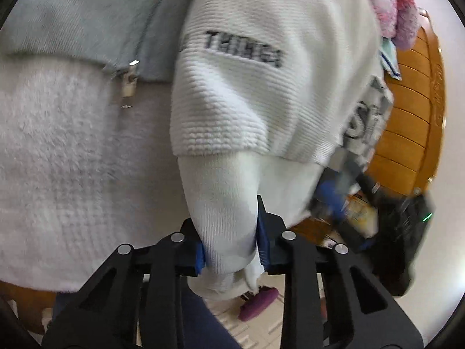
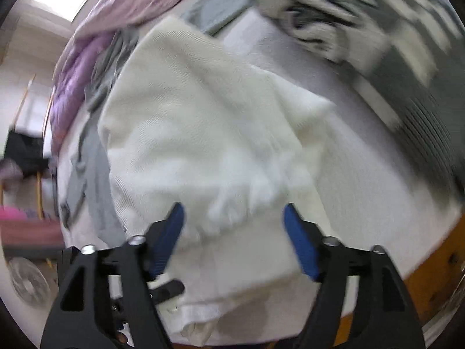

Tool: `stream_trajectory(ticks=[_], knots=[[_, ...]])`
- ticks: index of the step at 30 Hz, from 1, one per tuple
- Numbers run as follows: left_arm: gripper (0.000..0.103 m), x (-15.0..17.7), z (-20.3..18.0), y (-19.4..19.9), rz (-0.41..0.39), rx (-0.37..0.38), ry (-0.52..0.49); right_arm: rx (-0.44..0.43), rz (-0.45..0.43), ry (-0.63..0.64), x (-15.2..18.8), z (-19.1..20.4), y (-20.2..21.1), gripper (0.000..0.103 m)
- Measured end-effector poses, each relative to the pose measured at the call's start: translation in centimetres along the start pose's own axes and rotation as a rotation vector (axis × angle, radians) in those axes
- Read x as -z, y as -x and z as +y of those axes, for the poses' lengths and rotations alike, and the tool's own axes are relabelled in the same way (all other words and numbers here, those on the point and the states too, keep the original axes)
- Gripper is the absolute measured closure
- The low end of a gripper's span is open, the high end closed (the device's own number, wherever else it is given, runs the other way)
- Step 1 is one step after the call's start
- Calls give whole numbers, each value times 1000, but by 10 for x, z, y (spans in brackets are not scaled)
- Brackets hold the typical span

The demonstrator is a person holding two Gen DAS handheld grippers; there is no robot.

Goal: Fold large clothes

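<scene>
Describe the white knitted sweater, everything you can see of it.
The white sweater is a thick ribbed knit with dark stitched lettering and a smoother cuffed sleeve. It lies crumpled on a fluffy white blanket beside a pale blue zipped garment. The left gripper clamps the sleeve end; the right gripper is open above it.

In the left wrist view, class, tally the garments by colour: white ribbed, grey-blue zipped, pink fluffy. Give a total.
White ribbed sweater, sleeve pinched in the left gripper: 1
Grey-blue zipped garment: 1
Pink fluffy garment: 1
Total: 3
</scene>
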State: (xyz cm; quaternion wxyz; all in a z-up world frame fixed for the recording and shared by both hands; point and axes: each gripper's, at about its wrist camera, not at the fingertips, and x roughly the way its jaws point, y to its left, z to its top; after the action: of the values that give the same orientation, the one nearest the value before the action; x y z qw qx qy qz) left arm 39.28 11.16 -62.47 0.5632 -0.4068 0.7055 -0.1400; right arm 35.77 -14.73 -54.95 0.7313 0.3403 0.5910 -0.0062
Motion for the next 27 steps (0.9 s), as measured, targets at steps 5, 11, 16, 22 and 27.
stream_trajectory(ticks=[5,11,16,22,27], knots=[[78,-6,-36,19,21,60,-35,-290,20,-624,67,-69,12,19],[78,-12,-41,25,50,107,-9,-572,49,-954,114,-85,-11,18],[78,-11,-31,33,65,121,-4,-665,28,-996,111,-80,-35,16],[78,-13,-30,29,79,119,-13,-696,-37,-983,89,-75,-49,17],[76,-17,-20,26,107,102,11,-539,6,-821,71,-60,-38,71]])
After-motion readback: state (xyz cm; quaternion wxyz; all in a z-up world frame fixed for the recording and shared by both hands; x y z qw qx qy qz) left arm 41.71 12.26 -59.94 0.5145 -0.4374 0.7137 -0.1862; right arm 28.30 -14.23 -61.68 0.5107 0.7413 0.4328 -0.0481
